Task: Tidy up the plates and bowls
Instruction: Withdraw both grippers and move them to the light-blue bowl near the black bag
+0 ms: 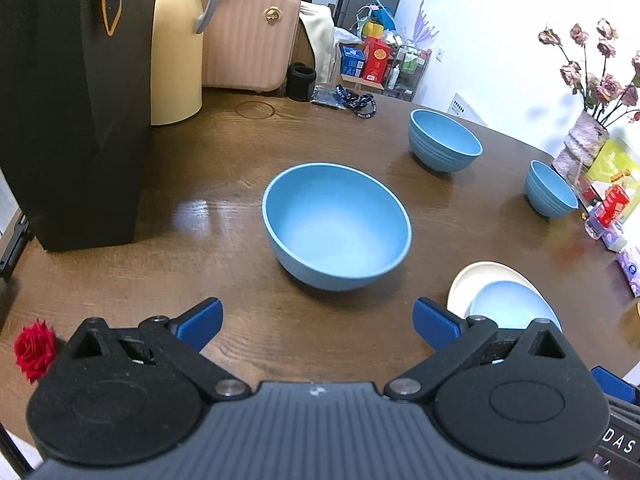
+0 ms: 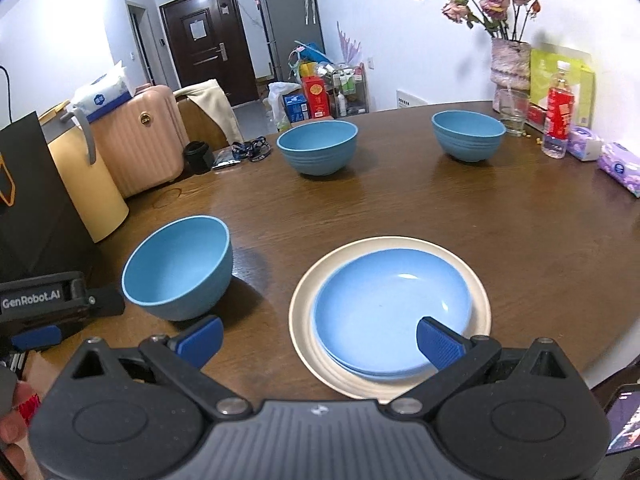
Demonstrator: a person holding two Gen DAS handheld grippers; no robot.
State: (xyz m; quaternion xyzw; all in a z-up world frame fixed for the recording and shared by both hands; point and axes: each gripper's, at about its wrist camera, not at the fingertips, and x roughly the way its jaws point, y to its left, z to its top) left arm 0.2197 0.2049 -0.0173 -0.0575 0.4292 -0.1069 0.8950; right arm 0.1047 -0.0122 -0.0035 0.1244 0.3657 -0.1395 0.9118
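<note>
Both tongs are spread wide and hold nothing. My left tongs (image 1: 318, 322) hover above the wooden table (image 1: 224, 184), blue fingertips (image 1: 202, 322) well apart, and the large blue bowl (image 1: 336, 226) sits upright just ahead of them, centred between the tips but not touched. My right tongs (image 2: 320, 340) hang over the stacked plates: a blue plate (image 2: 390, 308) rests inside a wider cream plate (image 2: 304, 320), and my right-hand fingertip (image 2: 438, 342) overlaps the blue plate's near rim in the view; I cannot tell whether it touches. From the right wrist camera the large bowl stands to the left of the plates, near them but apart, with the left tool's black body just beside it at the frame edge.

Farther out, two ribbed blue bowls stand upright and well apart from each other: one mid-table (image 2: 318, 146), the other (image 2: 468, 134) toward the far right, near a drinking glass (image 2: 514, 112).

Along the right edge of the table I see a vase of dried roses (image 2: 510, 64), a red-labelled bottle (image 2: 558, 120) and tissue packs (image 2: 622, 166). On the left side stand a black paper bag (image 1: 72, 100), a yellow thermos jug (image 1: 176, 52) and a pink suitcase (image 1: 250, 36). A red rose (image 1: 34, 348) lies by the table's near left edge.
</note>
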